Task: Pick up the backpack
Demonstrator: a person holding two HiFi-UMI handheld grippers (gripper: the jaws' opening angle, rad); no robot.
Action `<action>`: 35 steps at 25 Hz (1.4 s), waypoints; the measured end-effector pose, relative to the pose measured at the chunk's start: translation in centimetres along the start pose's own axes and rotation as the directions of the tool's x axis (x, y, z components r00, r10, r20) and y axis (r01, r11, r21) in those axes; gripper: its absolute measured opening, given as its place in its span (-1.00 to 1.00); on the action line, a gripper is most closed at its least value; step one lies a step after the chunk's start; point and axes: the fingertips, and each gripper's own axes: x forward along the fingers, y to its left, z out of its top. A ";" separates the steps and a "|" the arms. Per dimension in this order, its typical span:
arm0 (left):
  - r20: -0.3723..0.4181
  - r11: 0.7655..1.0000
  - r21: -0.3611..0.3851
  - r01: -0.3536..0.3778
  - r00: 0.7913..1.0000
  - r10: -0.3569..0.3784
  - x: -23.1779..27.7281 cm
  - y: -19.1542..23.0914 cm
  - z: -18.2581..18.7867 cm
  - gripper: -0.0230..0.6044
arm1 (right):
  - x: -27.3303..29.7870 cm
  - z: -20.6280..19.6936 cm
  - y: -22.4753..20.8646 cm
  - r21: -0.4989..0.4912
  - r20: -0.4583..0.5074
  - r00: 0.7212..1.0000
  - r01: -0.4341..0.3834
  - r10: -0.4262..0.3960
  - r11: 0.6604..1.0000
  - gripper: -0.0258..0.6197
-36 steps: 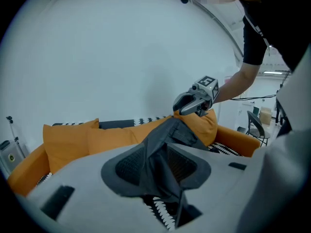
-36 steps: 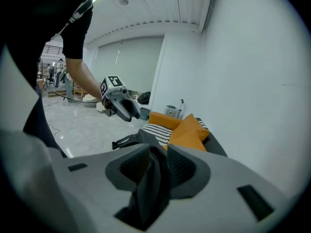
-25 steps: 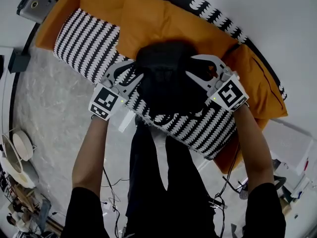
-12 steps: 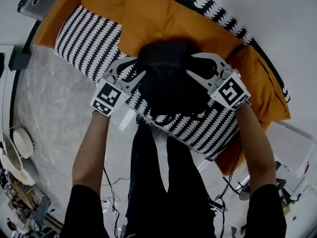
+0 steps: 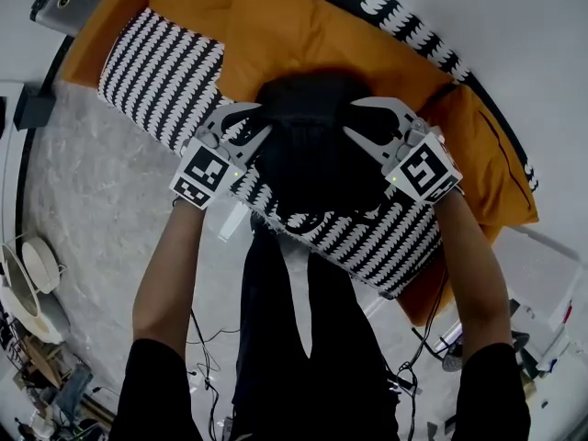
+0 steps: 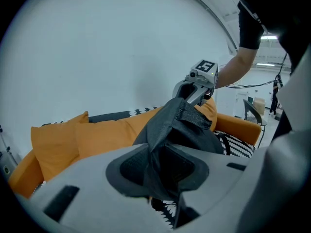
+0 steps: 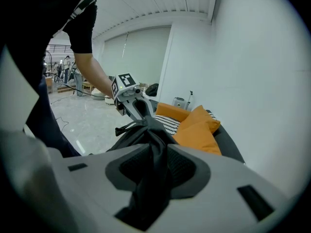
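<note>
A black backpack [image 5: 310,150] stands on the black-and-white patterned sofa seat [image 5: 156,72], in front of the orange cushions [image 5: 294,35]. My left gripper [image 5: 246,125] is at its left side and my right gripper [image 5: 366,122] at its right. Both pairs of jaws have just been closing. In the left gripper view a fold of the backpack [image 6: 187,125] is pinched in my left gripper [image 6: 163,166]. In the right gripper view a bunched strip of the backpack [image 7: 146,127] is squeezed in my right gripper [image 7: 155,171]. The bag's base is hidden behind the grippers.
The sofa runs diagonally, with an orange arm [image 5: 496,163] at its right end and a white wall behind. Grey marbled floor [image 5: 83,209] lies in front, with cables [image 5: 207,338] near the person's black-clad legs [image 5: 303,338]. Clutter sits at the lower left [image 5: 32,292].
Both grippers' jaws have narrowed onto the sides of the backpack. The hands and the bag have hardly shifted.
</note>
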 end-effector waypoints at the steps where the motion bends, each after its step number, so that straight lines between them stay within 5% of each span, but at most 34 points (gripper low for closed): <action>1: 0.001 1.000 -0.003 -0.003 1.000 0.003 0.0 0.1 0.0 -0.57 | 0.0 0.0 0.0 0.001 0.000 1.000 0.002 -0.002 1.000 -0.56; 24: 0.046 0.999 -0.024 -0.026 0.999 0.027 -0.5 -1.0 1.1 -0.79 | -1.3 0.1 0.2 0.015 0.029 0.994 0.103 -0.104 0.995 -0.73; 35: 0.080 1.000 -0.021 0.019 0.997 -0.017 -1.5 -2.5 3.5 -0.83 | -3.7 1.2 0.7 0.104 0.078 0.987 0.130 -0.139 0.986 -0.74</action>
